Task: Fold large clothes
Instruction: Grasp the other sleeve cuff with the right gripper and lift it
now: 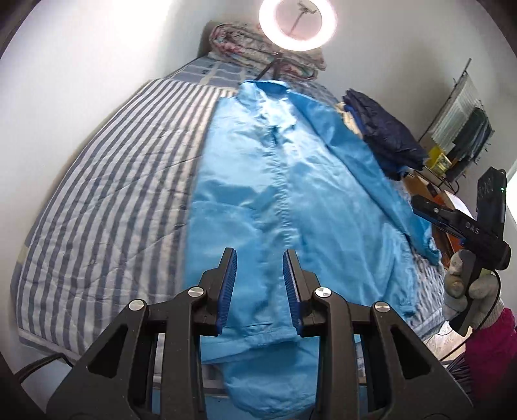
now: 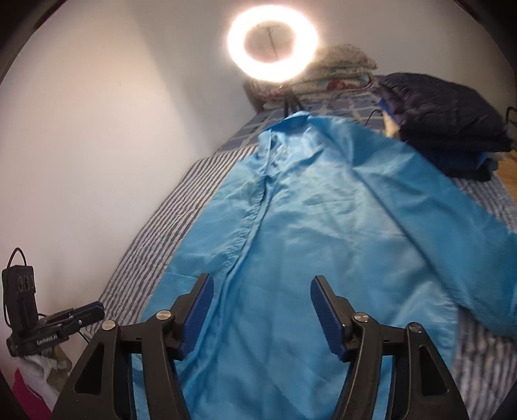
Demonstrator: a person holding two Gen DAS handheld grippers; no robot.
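A large light-blue coat (image 1: 278,200) lies front-up along the striped bed (image 1: 106,194), collar at the far end, hem hanging over the near edge. Its right sleeve (image 1: 365,168) stretches out toward the bed's right side. My left gripper (image 1: 260,258) is open and empty, held above the coat's hem. My right gripper (image 2: 261,287) is open wider and empty, above the coat's (image 2: 307,226) lower front; the sleeve (image 2: 452,219) runs to its right. The right gripper also shows in the left wrist view (image 1: 420,206), near the sleeve's cuff.
A lit ring light (image 1: 299,24) on a stand sits at the bed's head before folded floral quilts (image 1: 255,51). A stack of dark folded clothes (image 1: 384,135) lies at the bed's right side. White wall runs along the left. Shelving (image 1: 465,129) stands at the far right.
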